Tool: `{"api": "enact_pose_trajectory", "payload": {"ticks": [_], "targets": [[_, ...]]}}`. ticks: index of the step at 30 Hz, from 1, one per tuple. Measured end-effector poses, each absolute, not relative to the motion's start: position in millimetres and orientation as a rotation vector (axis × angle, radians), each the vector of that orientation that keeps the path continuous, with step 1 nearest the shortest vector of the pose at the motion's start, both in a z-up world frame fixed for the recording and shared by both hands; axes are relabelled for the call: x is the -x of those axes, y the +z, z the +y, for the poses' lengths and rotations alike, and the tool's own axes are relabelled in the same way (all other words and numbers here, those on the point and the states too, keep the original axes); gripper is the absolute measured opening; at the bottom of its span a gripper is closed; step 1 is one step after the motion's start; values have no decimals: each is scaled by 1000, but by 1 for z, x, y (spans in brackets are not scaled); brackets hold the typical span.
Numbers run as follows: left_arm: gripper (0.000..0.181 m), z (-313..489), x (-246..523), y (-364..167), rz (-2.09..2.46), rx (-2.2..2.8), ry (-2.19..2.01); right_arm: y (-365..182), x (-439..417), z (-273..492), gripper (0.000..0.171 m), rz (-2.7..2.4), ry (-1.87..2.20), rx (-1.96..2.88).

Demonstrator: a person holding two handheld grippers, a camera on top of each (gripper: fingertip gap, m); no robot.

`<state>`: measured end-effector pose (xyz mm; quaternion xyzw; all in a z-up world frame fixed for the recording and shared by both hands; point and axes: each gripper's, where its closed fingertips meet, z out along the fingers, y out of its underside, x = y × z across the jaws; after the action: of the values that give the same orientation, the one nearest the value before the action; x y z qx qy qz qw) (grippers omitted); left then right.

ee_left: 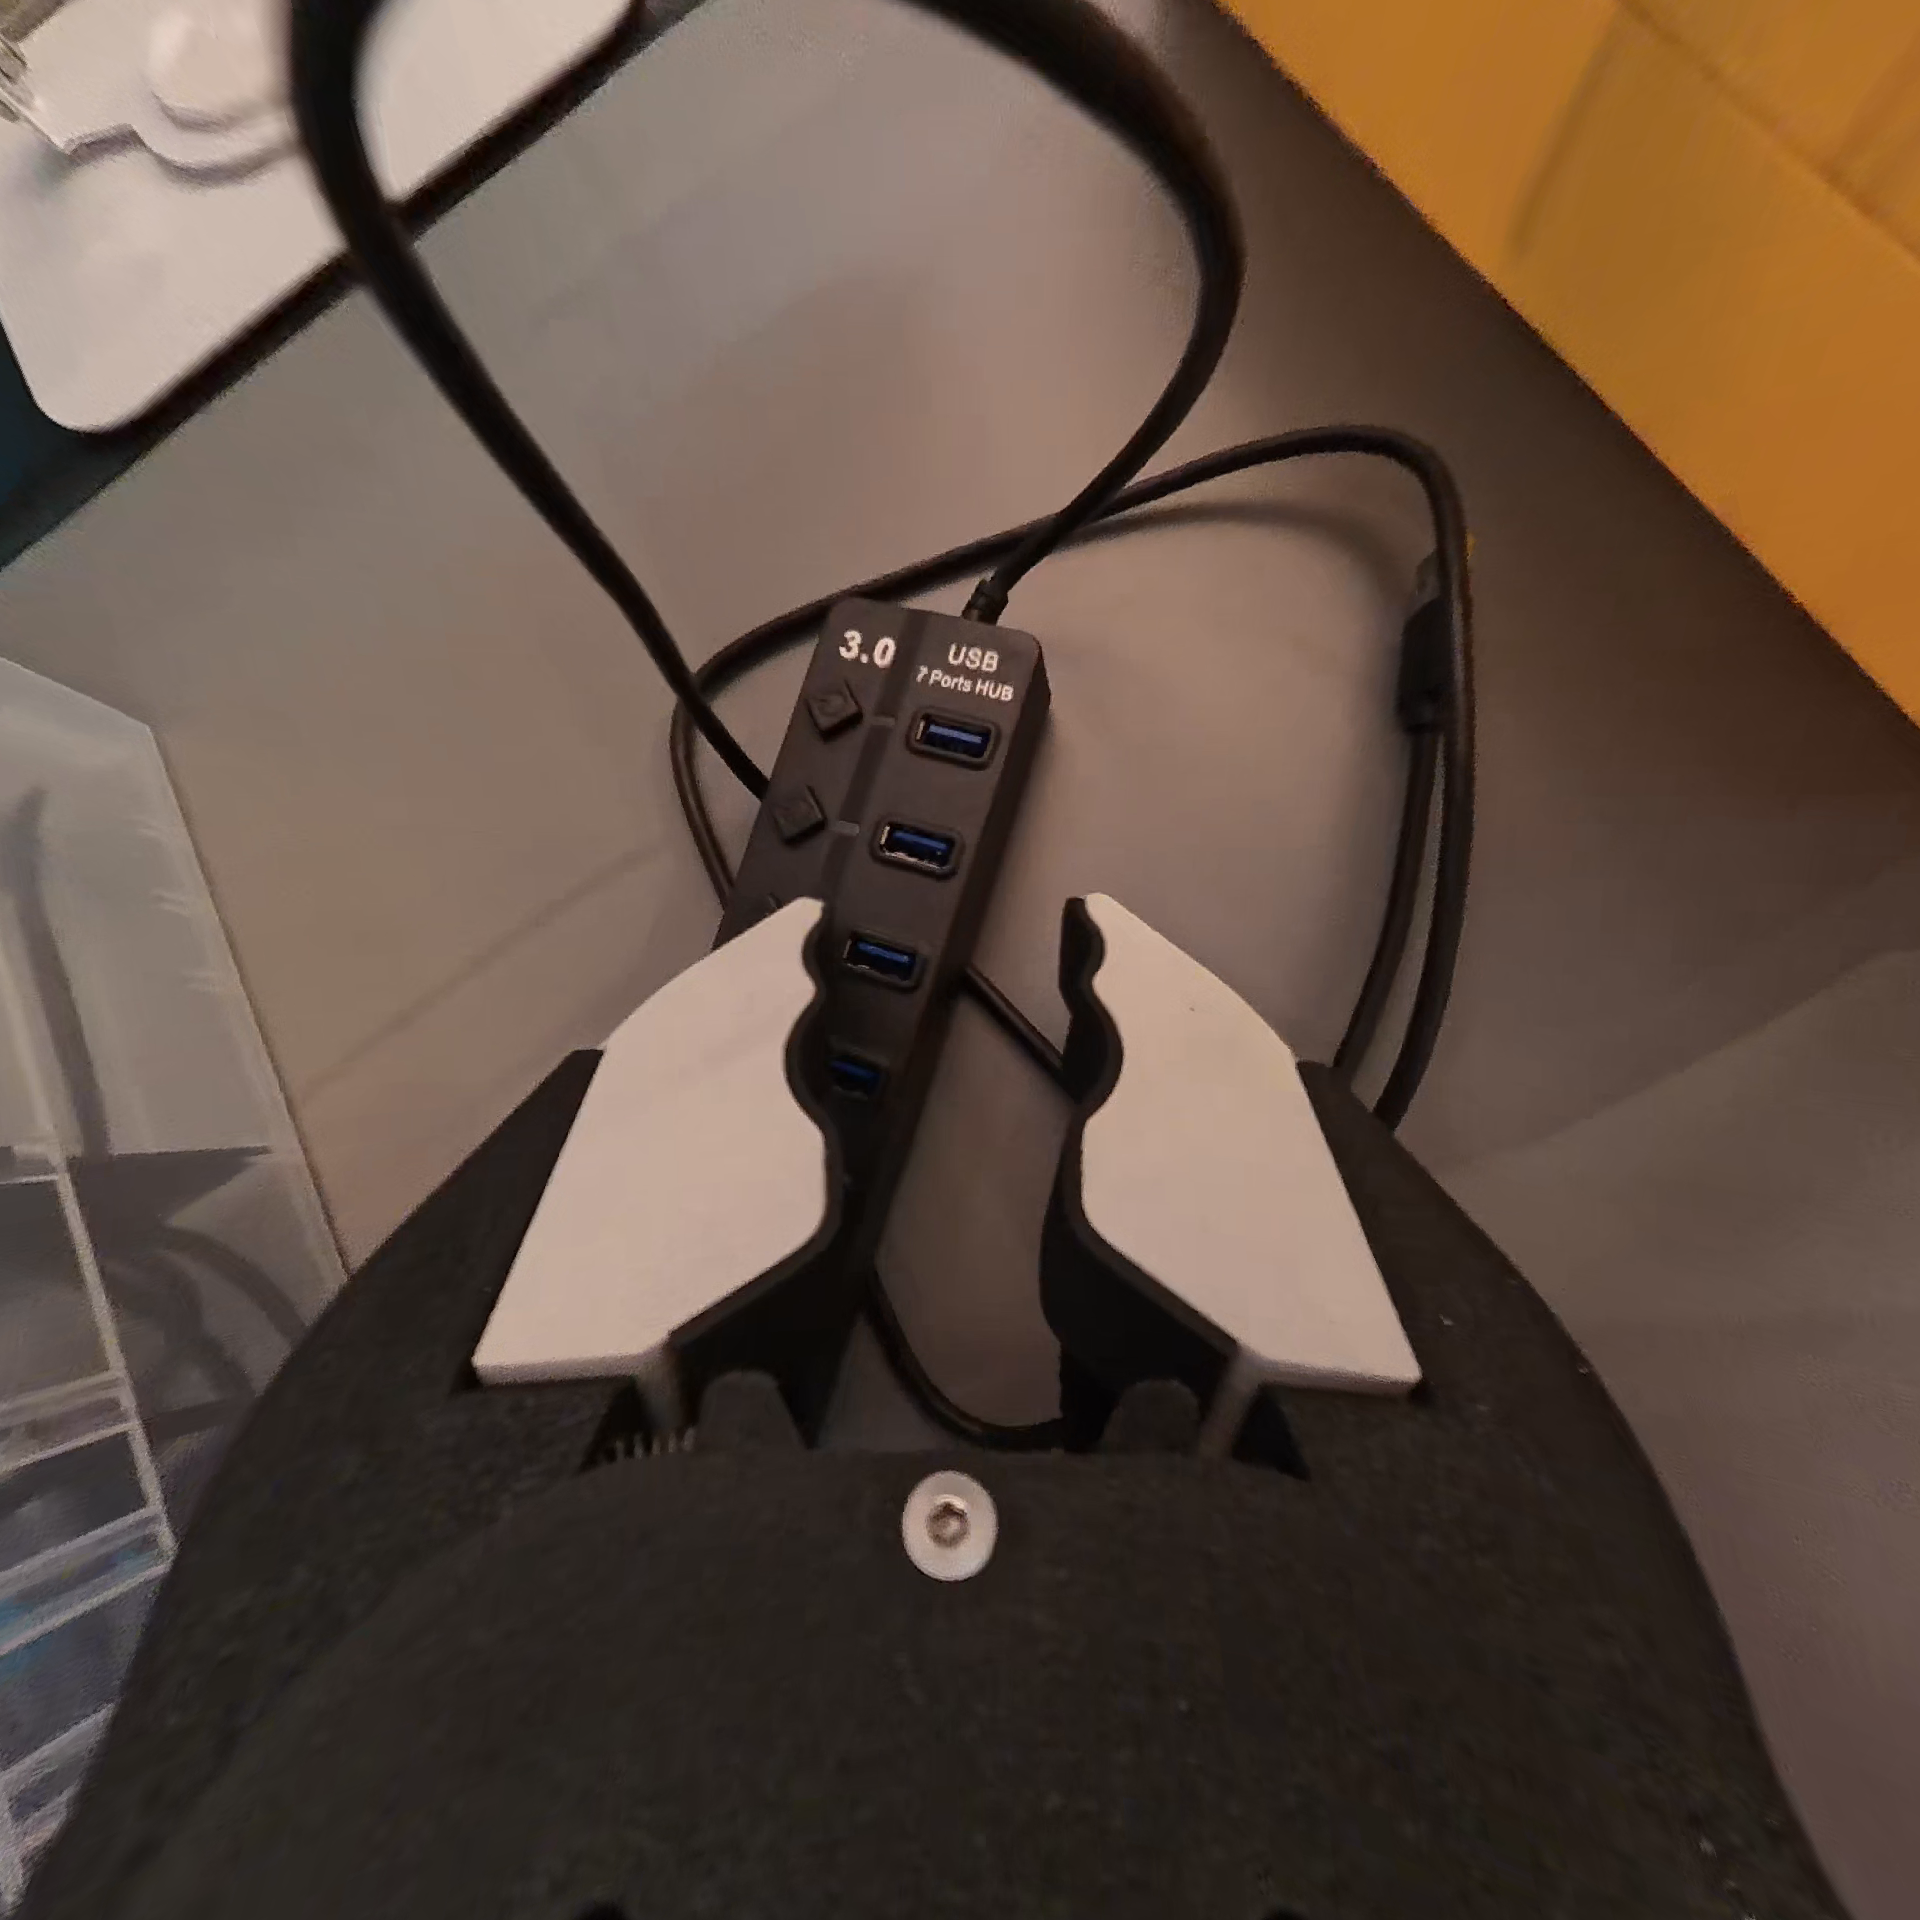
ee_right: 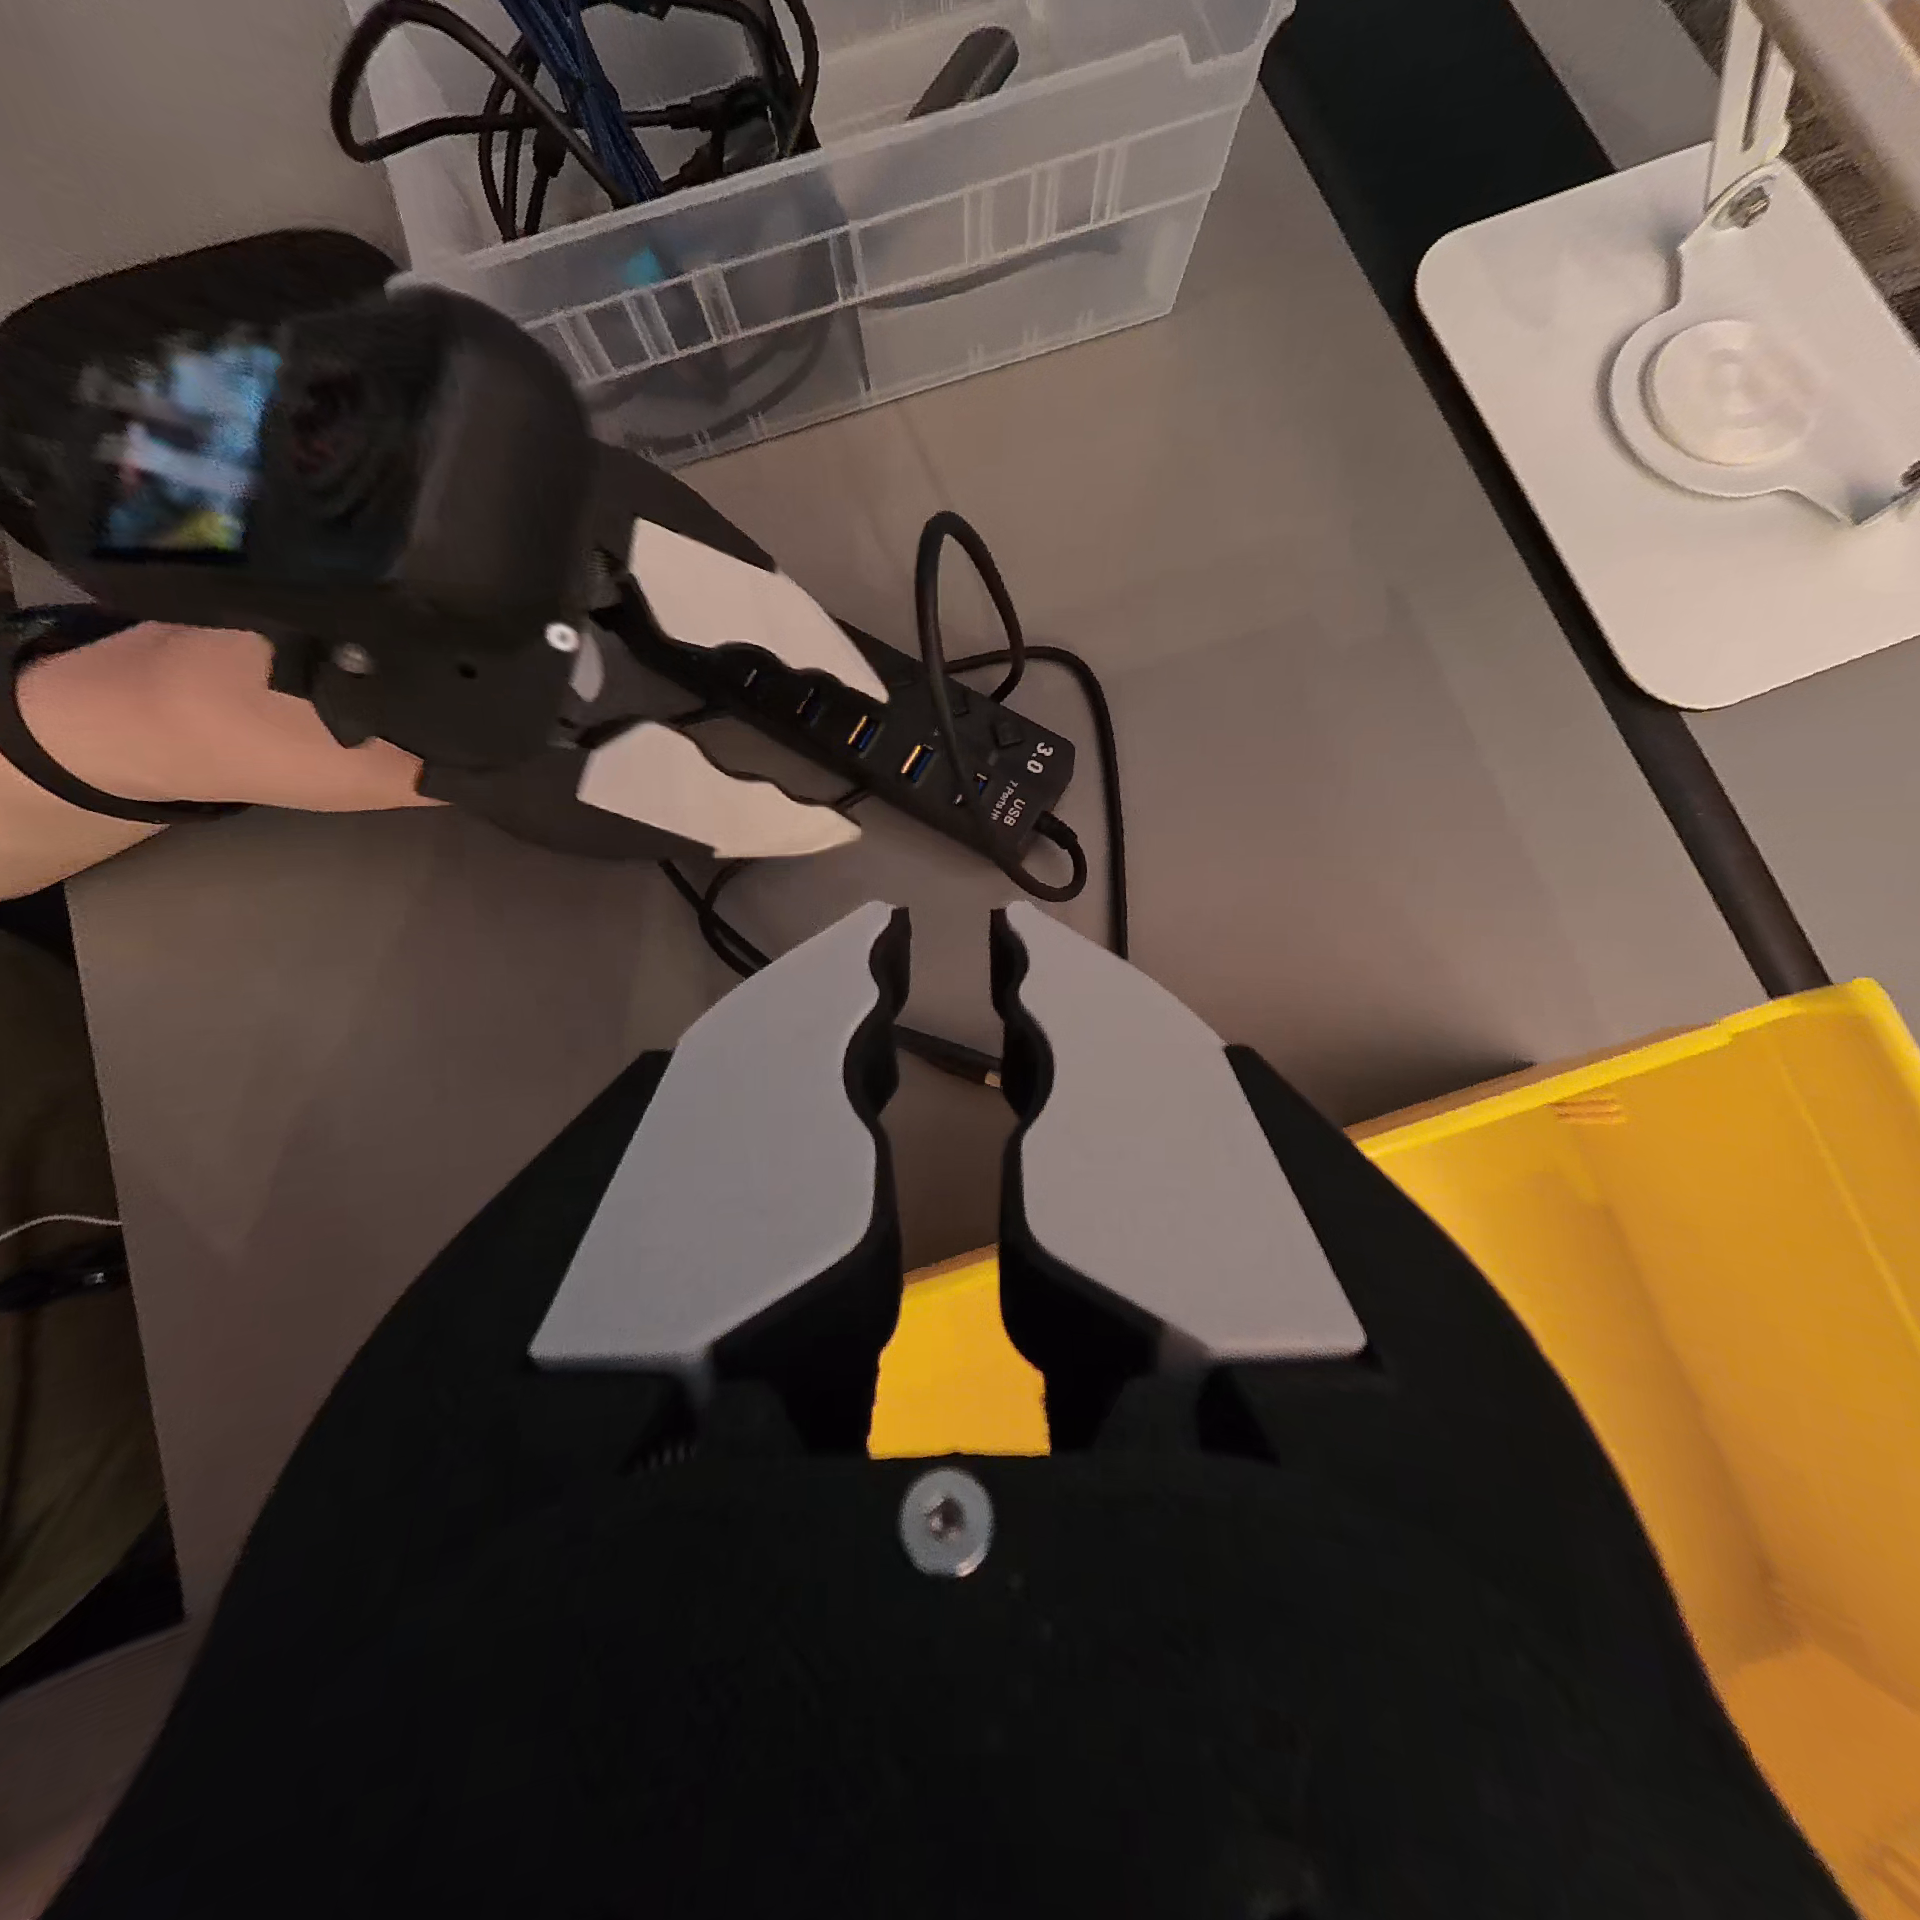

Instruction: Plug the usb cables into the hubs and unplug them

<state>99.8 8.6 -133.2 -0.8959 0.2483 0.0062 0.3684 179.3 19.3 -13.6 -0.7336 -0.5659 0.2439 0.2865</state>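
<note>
A black USB hub (ee_left: 935, 790) with blue ports lies on the grey table. My left gripper (ee_left: 945, 914) is open and straddles the hub's near end. Its left finger (ee_left: 717, 1039) is against the hub and a gap shows on the right side. In the right wrist view the left gripper (ee_right: 868, 758) has the hub (ee_right: 997, 769) between its fingers. A thin black cable ends in a loose USB plug (ee_left: 1423, 644). My right gripper (ee_right: 945, 914) is slightly open and empty. It hovers above that plug (ee_right: 971, 1070), just short of the hub.
A clear plastic bin (ee_right: 1039, 239) of cables stands beyond the hub. A yellow bin (ee_right: 1558, 1299) sits under my right gripper. A white stand base (ee_right: 1662, 416) is at the far right. The hub's thick cable (ee_left: 1195, 312) loops over the table. A person's hand (ee_right: 156, 727) holds the left gripper. There is about 15 cm between the tips of the two grippers.
</note>
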Motion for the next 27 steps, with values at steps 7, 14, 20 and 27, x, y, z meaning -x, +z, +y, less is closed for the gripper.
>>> {"api": "enact_pose_trajectory", "payload": {"ticks": [7, 14, 20, 27], "targets": [[31, -34, -69, -17, 545, 1876, -4, 20, -188, 11, 15, -1464, 625, 1849], [31, -68, 62, 43, 473, 1856, 131, 29, -193, 10, 17, -1473, 552, 1795], [31, -79, 150, 14, 548, 2046, 183, 27, -198, 17, 18, -1440, 558, 1821], [27, -104, 164, -29, 587, 2175, 159, 25, -206, 22, 18, -1416, 533, 1842]]}}
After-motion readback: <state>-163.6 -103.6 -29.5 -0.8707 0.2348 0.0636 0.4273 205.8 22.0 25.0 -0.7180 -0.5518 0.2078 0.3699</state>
